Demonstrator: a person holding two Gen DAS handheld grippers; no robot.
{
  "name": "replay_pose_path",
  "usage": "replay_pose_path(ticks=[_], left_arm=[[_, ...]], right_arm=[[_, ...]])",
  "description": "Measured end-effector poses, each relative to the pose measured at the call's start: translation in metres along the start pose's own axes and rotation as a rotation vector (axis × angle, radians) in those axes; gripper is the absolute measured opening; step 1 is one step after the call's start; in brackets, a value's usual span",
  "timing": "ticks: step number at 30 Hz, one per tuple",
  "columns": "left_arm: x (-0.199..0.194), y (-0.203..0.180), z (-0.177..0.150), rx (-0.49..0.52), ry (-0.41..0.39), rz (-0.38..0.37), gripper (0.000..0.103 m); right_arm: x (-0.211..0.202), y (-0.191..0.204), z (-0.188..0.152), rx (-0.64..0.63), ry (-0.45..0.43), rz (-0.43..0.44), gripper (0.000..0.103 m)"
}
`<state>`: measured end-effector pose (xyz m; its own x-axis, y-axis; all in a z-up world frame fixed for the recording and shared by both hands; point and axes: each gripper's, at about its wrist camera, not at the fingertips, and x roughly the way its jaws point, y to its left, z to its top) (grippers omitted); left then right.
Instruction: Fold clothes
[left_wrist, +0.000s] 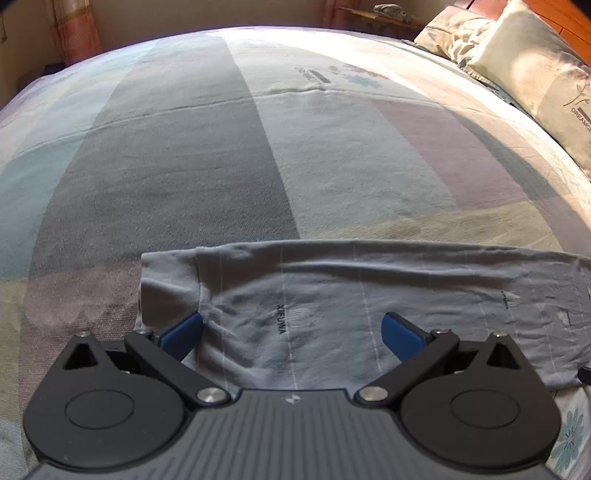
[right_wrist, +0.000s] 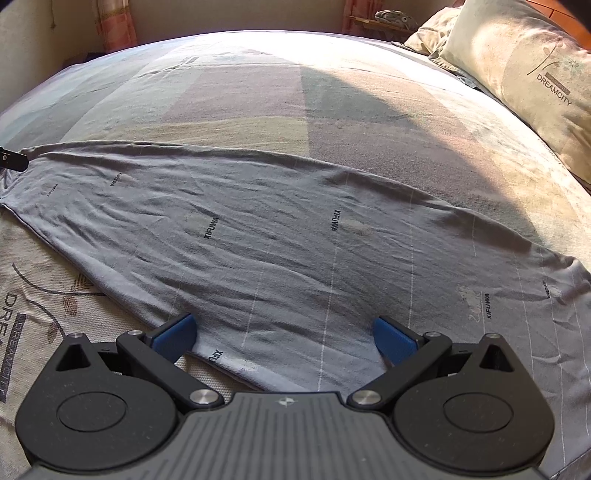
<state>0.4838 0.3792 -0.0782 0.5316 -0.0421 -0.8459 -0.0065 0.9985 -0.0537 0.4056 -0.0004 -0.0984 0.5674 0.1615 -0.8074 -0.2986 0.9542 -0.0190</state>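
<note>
My view: bed (right_wrist: 229, 92) under patchwork sheet, large. Pillow (right_wrist: 532, 85) at right reads "DREAMCITY"; same print partly cut off on sheet at near left. Grey garment (right_wrist: 280, 236) lies flat, wrinkled, stretched lengthwise across near part of bed; thin white lines and "XIFUWA" repeat over it. My left claw (left_wrist: 291, 332) low over garment's end, blue pads wide apart, nothing held. My right claw (right_wrist: 282, 338) low over garment's near edge, pads wide, empty.

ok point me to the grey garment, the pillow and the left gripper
grey garment (right_wrist: 280, 236): right wrist view, middle of the cloth.
pillow (right_wrist: 532, 74): right wrist view, printed face.
left gripper (left_wrist: 291, 332): left wrist view, midway between fingertips.
</note>
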Motion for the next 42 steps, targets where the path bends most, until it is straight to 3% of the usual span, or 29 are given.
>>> replay_pose_path(ticks=[2,8,12,17,20,25,28,34,36,39,42], left_arm=[[0.002,0.005,-0.002,0.016,-0.026,0.020,0.102],[-0.009,0.012,0.008,-0.004,-0.004,0.044,0.102],[-0.018,0.002,0.016,0.038,-0.068,-0.005,0.102],[0.011,0.006,0.019,-0.019,0.034,0.024,0.102],[-0.001,-0.004,0.020,0.005,0.029,0.003,0.102],[-0.036,-0.045,0.007,0.151,-0.011,-0.017,0.102],[-0.054,-0.071,-0.012,0.138,-0.016,-0.079,0.102],[-0.072,-0.135,-0.040,0.173,0.023,-0.091,0.102],[-0.078,-0.157,-0.049,0.185,0.036,-0.095,0.102],[-0.087,-0.191,-0.061,0.204,0.054,-0.102,0.102],[-0.089,-0.236,-0.056,0.235,0.041,-0.128,0.102]], right_arm=[[0.000,0.000,0.001,0.002,0.005,-0.002,0.103],[0.000,0.000,0.002,0.003,0.010,-0.001,0.103],[0.000,0.001,0.001,0.006,0.010,-0.007,0.103],[0.000,0.001,0.002,0.007,0.015,-0.009,0.103],[0.001,0.000,0.003,0.007,0.022,-0.001,0.103],[0.002,0.000,0.006,0.003,0.042,-0.001,0.103],[0.002,-0.001,0.008,-0.002,0.055,0.004,0.103],[-0.002,-0.007,0.009,-0.056,0.055,0.052,0.103],[-0.009,-0.015,0.012,-0.088,0.085,0.074,0.103],[-0.034,-0.042,0.012,-0.139,0.059,0.086,0.103],[-0.055,-0.081,0.008,-0.157,0.059,0.113,0.103]])
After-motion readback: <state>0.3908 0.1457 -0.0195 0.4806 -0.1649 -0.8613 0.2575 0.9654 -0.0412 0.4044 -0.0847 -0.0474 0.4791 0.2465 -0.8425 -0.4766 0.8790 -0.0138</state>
